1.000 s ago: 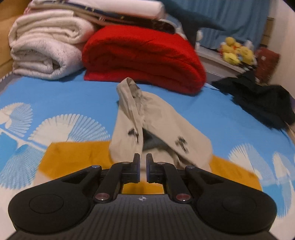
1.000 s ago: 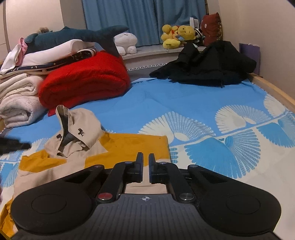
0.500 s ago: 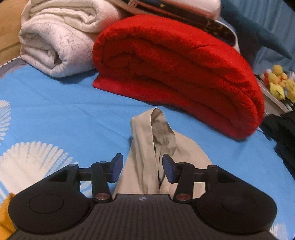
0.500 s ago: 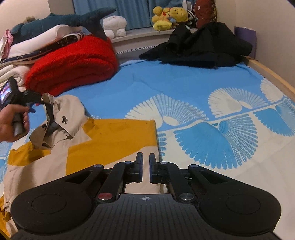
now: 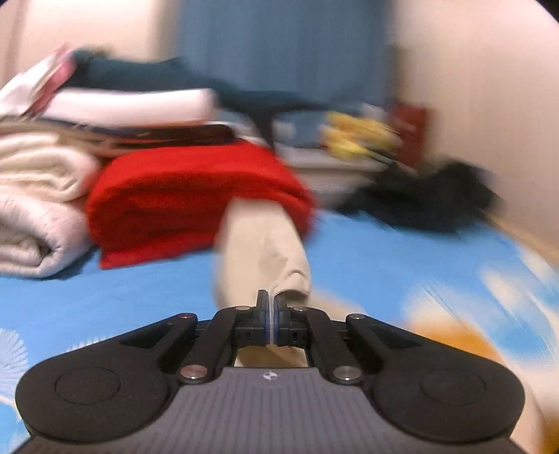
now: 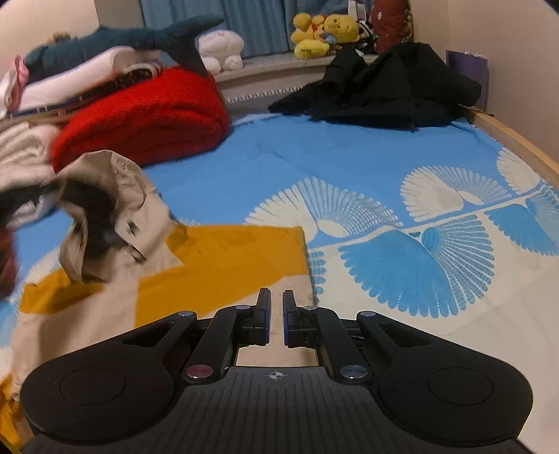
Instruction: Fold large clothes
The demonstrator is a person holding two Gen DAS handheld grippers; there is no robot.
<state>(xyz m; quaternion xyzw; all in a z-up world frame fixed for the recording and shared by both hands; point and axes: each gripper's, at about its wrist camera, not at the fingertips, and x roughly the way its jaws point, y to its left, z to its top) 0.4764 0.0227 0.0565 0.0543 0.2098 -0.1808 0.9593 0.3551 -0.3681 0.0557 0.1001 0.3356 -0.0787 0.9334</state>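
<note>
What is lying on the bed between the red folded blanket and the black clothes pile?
In the right wrist view, only bare blue bedsheet lies between the red blanket and the black clothes pile.

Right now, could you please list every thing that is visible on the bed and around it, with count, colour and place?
jacket: one, beige and mustard, near left of the bed, its collar end lifted
bed sheet: one, blue with white fan pattern, covers the bed
red blanket: one, folded, far left
white blankets: about two, cream, folded, left of the red one
shark toy: one, dark teal, on top of the pile
black coat: one, heaped, far right of the bed
white plush: one, on the window ledge
yellow plush toys: a few, on the ledge
curtain: blue, behind the ledge
left gripper: black, shut on the jacket's beige cloth
right gripper: black, shut, above the jacket's hem, holding nothing
</note>
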